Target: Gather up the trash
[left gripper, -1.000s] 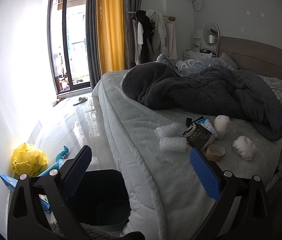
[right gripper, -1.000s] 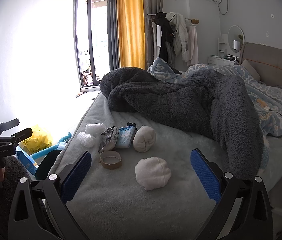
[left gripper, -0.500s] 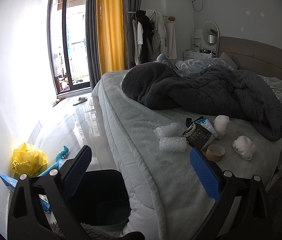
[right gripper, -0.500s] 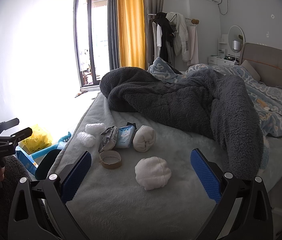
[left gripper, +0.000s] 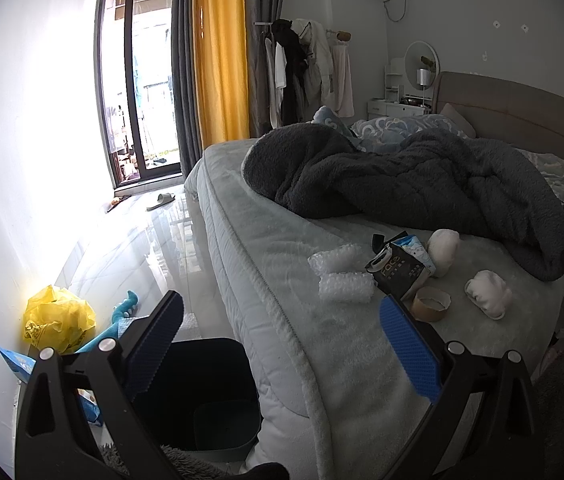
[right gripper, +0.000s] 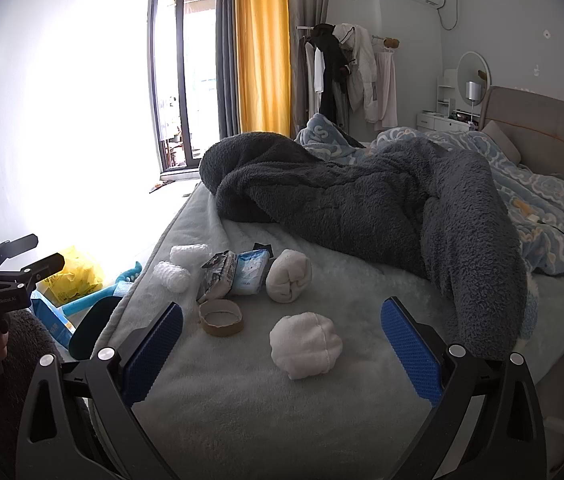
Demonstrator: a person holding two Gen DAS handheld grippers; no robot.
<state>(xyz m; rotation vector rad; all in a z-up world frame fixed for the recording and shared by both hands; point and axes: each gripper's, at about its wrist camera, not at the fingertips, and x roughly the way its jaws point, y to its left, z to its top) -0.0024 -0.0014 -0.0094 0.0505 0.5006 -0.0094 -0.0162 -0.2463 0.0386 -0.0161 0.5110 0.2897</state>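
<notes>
My left tongs (left gripper: 282,344) hang apart over the bin (left gripper: 202,392) at seven o'clock; right tongs (right gripper: 282,348) gape, empty, above the bed (right gripper: 242,412). I'd start with the tape ring (right gripper: 220,317) at eleven, pinching its wall, not the hollow

Dark grey blanket (right gripper: 362,208), yellow curtain (right gripper: 262,48), brown tape roll (right gripper: 221,317)

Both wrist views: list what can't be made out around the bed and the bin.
- Dark bin, left wrist view: its contents are lost in shadow, and the left tongs cover its near side.
- Black packet, left wrist view: the small print is unreadable.
- Bin, right wrist view: only a sliver shows past the bed edge.
- Balcony, both views: washed out by glare.
</notes>
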